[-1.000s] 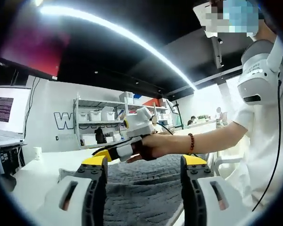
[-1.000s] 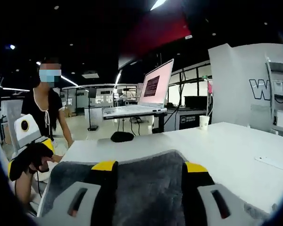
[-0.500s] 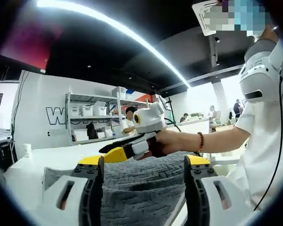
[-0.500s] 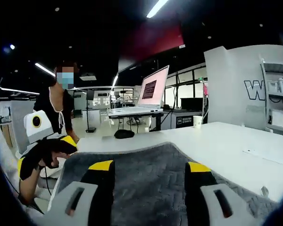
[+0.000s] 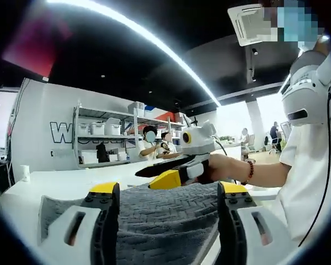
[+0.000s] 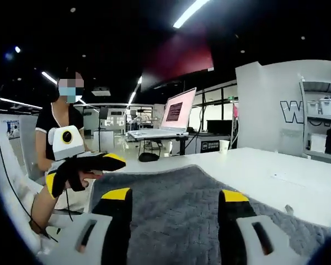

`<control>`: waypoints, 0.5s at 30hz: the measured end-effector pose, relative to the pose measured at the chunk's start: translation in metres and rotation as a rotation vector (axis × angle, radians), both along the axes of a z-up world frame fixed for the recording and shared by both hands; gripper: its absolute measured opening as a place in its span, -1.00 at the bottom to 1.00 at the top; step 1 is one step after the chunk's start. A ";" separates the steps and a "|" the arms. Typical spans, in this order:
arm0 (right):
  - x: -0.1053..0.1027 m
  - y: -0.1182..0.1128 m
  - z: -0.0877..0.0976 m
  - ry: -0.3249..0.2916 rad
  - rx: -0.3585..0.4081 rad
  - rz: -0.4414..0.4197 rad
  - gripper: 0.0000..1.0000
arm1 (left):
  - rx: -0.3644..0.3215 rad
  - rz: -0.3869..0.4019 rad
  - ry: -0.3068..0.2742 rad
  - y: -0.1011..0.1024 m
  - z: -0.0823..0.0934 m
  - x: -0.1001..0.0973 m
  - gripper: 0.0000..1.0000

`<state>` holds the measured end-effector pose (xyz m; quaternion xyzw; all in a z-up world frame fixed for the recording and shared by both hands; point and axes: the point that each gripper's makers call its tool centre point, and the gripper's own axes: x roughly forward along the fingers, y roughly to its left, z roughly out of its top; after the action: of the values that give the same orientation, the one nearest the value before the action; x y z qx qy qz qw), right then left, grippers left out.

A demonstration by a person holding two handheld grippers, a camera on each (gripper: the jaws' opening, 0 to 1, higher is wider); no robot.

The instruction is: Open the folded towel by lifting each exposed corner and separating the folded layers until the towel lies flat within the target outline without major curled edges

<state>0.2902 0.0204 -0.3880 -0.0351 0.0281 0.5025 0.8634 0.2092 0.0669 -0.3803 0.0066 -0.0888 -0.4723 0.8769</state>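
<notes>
A dark grey towel (image 5: 165,215) with a herringbone weave lies spread on the white table (image 5: 60,182). My left gripper (image 5: 168,190) hovers low over it, jaws wide apart and nothing between them. The right gripper (image 5: 174,175) comes in from the right, held in a hand just above the towel's far edge. In the right gripper view the towel (image 6: 174,201) runs under my right gripper (image 6: 175,196), which is open and holds nothing. The left gripper (image 6: 94,162) shows at the left, in a black-gloved hand beside the towel's left edge.
The white table (image 6: 287,179) stretches to the right of the towel. A paper cup (image 6: 224,146), a black object (image 6: 148,157) and an open laptop (image 6: 165,118) stand at the back. Shelves with white boxes (image 5: 102,143) line the wall. A person in black (image 6: 58,130) stands at the left.
Both views have shifted as the hands moved. More of the towel now shows under each pair of jaws. Each gripper has slid further towards the middle of the other's view.
</notes>
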 end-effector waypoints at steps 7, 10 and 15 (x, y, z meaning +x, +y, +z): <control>-0.027 -0.026 0.020 -0.059 0.044 -0.011 0.34 | 0.002 -0.008 -0.029 -0.008 0.011 -0.010 0.48; -0.038 -0.043 0.025 -0.089 0.067 -0.044 0.42 | 0.002 -0.007 -0.035 -0.011 0.017 -0.014 0.56; -0.042 -0.076 0.029 -0.133 0.049 -0.123 0.49 | 0.029 -0.001 -0.037 -0.015 0.022 -0.022 0.61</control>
<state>0.2478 -0.0551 -0.3590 -0.0457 -0.0393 0.4457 0.8931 0.1874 0.0516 -0.3581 0.0281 -0.0983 -0.4738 0.8747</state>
